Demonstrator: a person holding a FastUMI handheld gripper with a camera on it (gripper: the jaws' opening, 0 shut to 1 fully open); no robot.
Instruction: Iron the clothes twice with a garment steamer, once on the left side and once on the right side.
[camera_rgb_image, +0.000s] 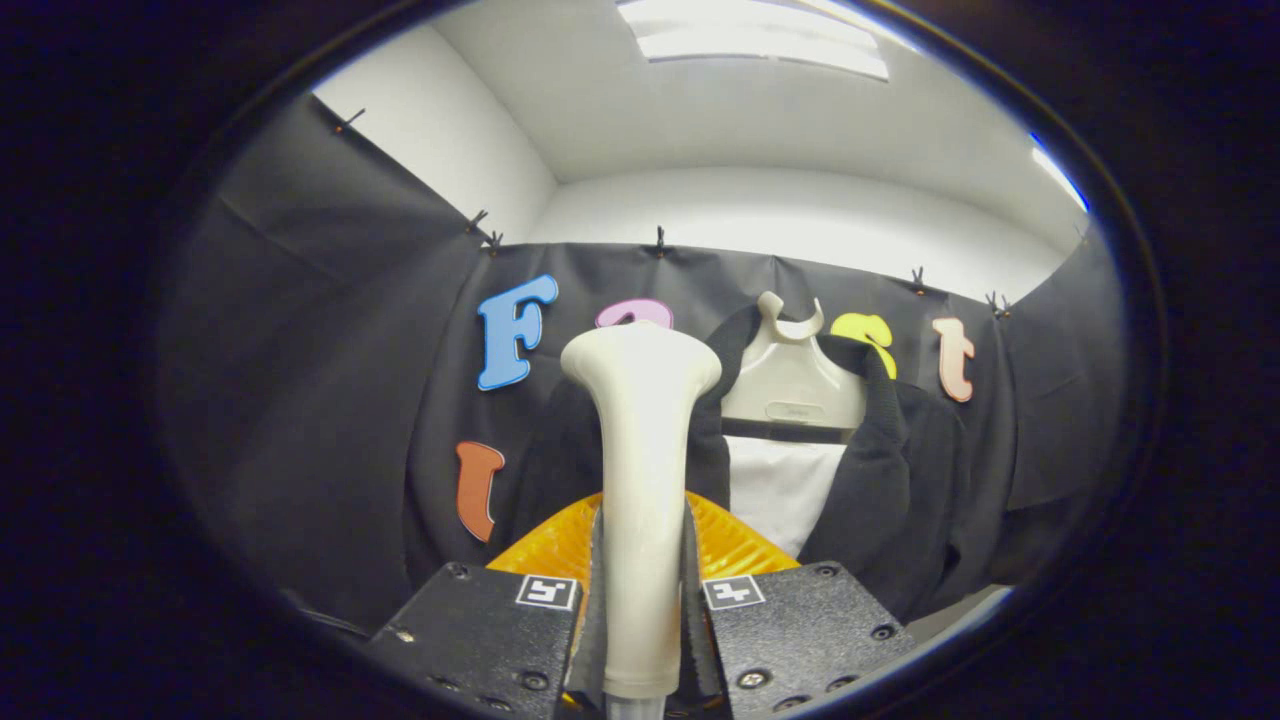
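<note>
In the gripper view, the tool (641, 560) is clenched on the garment steamer (640, 480): its two fingers (592, 590) stand close on either side of the steamer's pale handle, and both press against it. The handle rises upright from between the fingers and widens at the top into a flared, rounded head, which stands at about the height of the hanger's shoulders. Each finger block carries a small square marker (545, 591) on its upper inner corner, one to each side of the handle. Behind the handle, just beyond the fingers, a ribbed orange part (735, 545) fans out to both sides.

Beyond the steamer, the clothes hang against the booth's black cloth wall (300, 400). A dark jacket (900, 480) is draped open over a cream hanger (792, 375), whose hook curls up above the collar. Between the jacket's two front edges a white shirt (780, 495) shows, below the hanger's bar. The jacket's left front lies directly behind the steamer head, so I cannot tell whether the head touches the fabric. The jacket's right front and sleeve hang clear, to the right of the handle.

Above the cloth wall, a white room wall (800, 215) and ceiling show, with a bright light panel (760, 40) overhead.
</note>
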